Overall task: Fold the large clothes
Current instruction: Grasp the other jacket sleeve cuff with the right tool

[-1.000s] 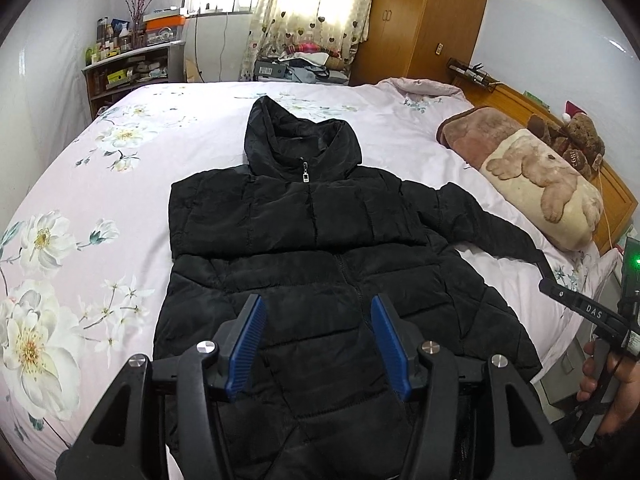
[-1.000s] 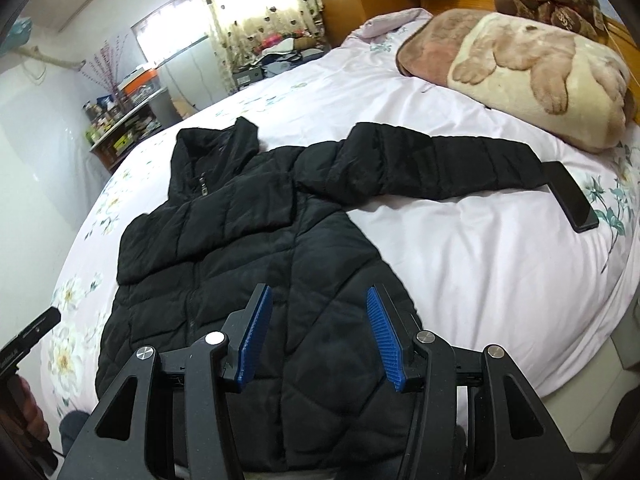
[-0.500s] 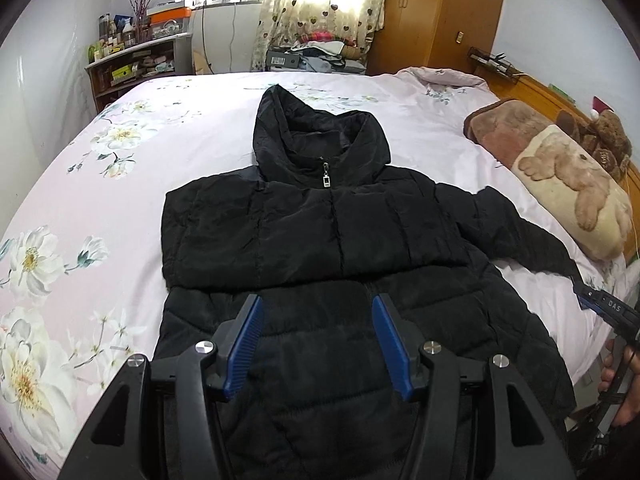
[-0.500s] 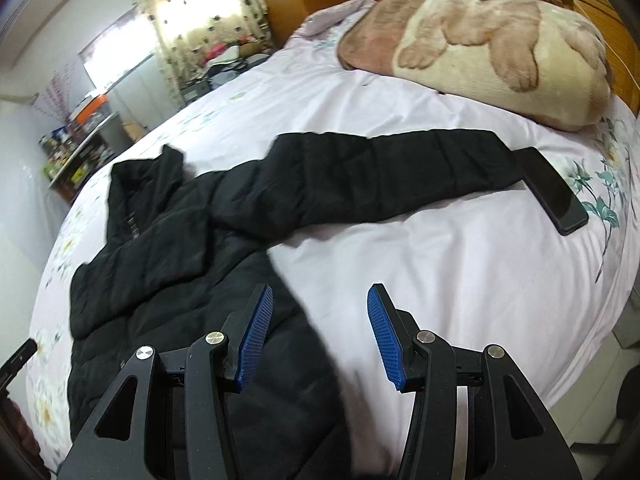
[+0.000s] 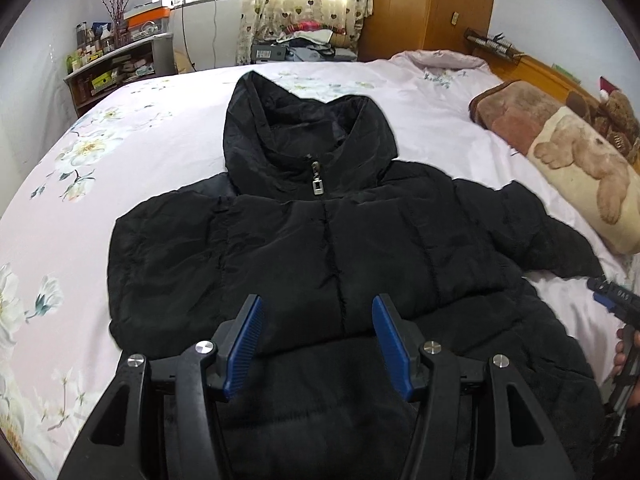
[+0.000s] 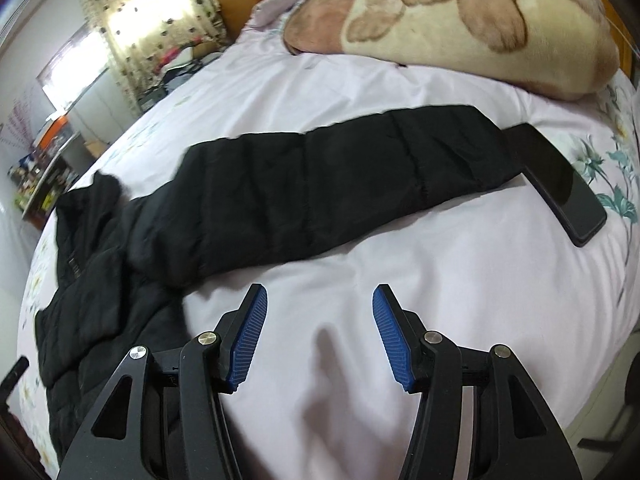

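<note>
A: Where is the black jacket (image 5: 320,248)?
B: Flat on the bed (image 5: 160,132) — sleeve (image 6: 328,184) outstretched, its cuff touching a phone (image 6: 560,192), bear pillow (image 6: 460,20) beyond.
A: The jaws?
B: Left gripper (image 5: 318,344) apart above the jacket; right gripper (image 6: 318,336) just widened, over bare sheet.

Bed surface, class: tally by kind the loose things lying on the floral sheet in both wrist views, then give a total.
Black quilted hooded jacket: 1
Black slab-shaped phone: 1
Plush beige-and-brown pillow with a bear picture: 1
Brown teddy bear: 1
Total: 4
</note>
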`<state>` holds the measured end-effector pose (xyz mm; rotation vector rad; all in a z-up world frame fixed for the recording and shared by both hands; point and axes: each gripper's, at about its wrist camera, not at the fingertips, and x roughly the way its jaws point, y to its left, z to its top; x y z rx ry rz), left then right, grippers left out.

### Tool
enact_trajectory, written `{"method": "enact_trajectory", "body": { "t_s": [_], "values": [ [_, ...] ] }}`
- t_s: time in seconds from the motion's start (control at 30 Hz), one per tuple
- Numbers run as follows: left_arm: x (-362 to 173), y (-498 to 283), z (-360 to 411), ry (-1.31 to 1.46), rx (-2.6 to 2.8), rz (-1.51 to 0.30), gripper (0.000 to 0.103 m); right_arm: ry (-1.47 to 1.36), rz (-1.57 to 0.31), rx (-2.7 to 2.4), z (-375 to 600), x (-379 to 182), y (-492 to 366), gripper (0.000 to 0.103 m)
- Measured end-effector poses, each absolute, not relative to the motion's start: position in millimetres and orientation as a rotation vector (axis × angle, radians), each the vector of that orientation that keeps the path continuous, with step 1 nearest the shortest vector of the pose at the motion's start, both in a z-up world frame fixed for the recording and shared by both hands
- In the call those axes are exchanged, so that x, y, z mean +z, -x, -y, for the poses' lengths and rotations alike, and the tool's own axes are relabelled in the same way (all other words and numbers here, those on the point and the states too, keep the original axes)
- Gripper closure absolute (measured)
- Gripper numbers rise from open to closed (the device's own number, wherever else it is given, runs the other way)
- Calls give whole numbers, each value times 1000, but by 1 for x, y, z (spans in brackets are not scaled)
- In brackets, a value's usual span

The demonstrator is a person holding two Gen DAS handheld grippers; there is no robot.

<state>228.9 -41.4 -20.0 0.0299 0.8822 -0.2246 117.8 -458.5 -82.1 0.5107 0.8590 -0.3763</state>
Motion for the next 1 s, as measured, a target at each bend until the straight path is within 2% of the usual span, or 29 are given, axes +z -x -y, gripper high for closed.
{"method": "enact_trajectory", "body": {
  "t_s": [0.33,0.4,0.73,0.8,0.87,1.0],
  "values": [
    [-62,-266,23,-30,-143,-935,44,-733,-809,-476,521,-128,-139,45],
    [-68,-270,18,-12,-135,-932,39,-780,-764,-489,529,-131,-139,45],
    [-78,-279,17,3,-131,-918,35,-778,-748,-541,545,-129,-156,45],
    [-77,-279,16,6,-133,-920,35,-748,-765,-550,544,-123,-158,55],
    [-74,-279,15,12,-135,-929,35,-735,-764,-547,543,-115,-155,80],
    [-63,-272,11,41,-119,-943,35,-696,-734,-519,536,-82,-149,88]
  ]
}}
